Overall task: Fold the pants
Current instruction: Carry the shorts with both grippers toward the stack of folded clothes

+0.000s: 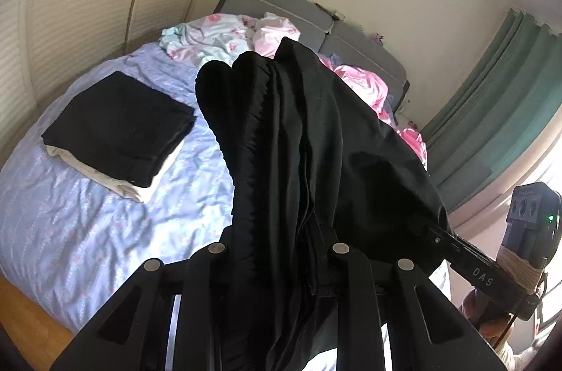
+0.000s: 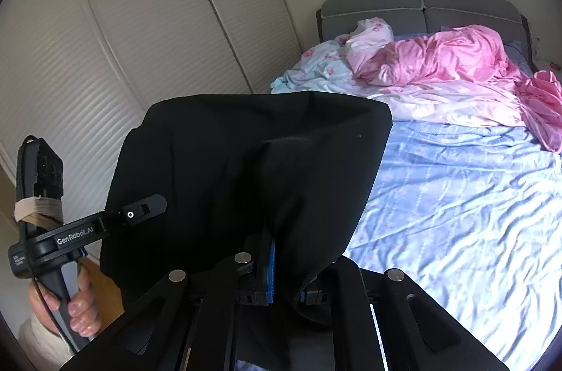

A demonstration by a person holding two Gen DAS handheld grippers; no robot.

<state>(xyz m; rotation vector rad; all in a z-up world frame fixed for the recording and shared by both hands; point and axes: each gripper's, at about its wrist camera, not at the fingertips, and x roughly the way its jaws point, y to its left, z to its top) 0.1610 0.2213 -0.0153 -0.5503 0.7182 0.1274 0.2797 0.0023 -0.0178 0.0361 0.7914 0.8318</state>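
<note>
Black pants (image 1: pixel 309 139) hang in the air over the bed, held up between both grippers. In the left wrist view the bunched cloth runs between the fingers of my left gripper (image 1: pixel 281 251), which is shut on it; the fingertips are hidden under the fabric. My right gripper (image 1: pixel 433 236) enters from the right, its tip buried in the pants' edge. In the right wrist view the pants (image 2: pixel 246 167) drape over my right gripper (image 2: pixel 281 265), shut on the cloth beside a blue pad (image 2: pixel 271 269). My left gripper (image 2: pixel 145 211) pinches the pants' left edge, with a hand (image 2: pixel 79 307) on its handle.
A folded stack, black on cream (image 1: pixel 116 132), lies on the blue sheet (image 1: pixel 105 230) at the left. Crumpled pink and light-blue bedding (image 2: pixel 439 62) is piled by the grey headboard (image 2: pixel 421 6). Slatted wardrobe doors (image 2: pixel 123 55) stand at the left, a green curtain (image 1: pixel 491 111) at the right.
</note>
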